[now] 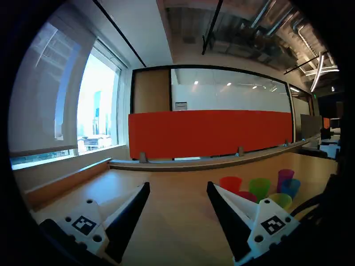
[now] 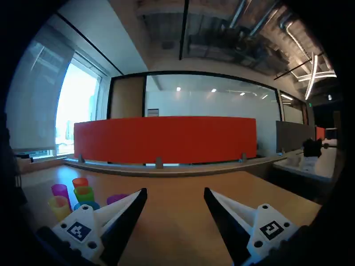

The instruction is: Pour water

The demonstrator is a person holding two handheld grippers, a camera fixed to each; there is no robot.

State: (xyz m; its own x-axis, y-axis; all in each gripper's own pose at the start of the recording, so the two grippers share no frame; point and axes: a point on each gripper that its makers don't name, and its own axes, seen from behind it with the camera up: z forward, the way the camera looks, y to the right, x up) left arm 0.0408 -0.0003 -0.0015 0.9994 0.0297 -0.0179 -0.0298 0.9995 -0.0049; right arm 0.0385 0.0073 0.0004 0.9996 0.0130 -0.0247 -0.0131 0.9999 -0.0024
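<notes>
Pointing level over the counter, the left hand-held gripper [image 1: 178, 186] has its two fingers [image 1: 133, 208] spread well apart with nothing between them. Each finger is a white plastic wedge with a matte black inner face tapering to a sharp tip, and each carries a square black-and-white marker [image 1: 83, 224] near its base. The right hand-held gripper [image 2: 175, 190] is built the same way and is likewise spread and holding nothing, low above the surface.

The counter [image 1: 177, 230] is smooth, pale, wood-look board with a soft sheen. On it stands a tight cluster of translucent plastic cups [image 1: 259, 187], round and tapered, in red, green, purple, blue and yellow-green. In the left gripper view they stand beyond the right-hand finger, which covers part of a pink one. In the right gripper view the cups [image 2: 84, 193] sit at lower left, the nearest cut off by the left-hand finger. Whether any cup holds liquid is too small to tell.

Behind the counter runs a flat orange divider panel [image 1: 208, 133], then a glass wall [image 1: 230, 95]. A bright window [image 1: 95, 115] is washed out.
</notes>
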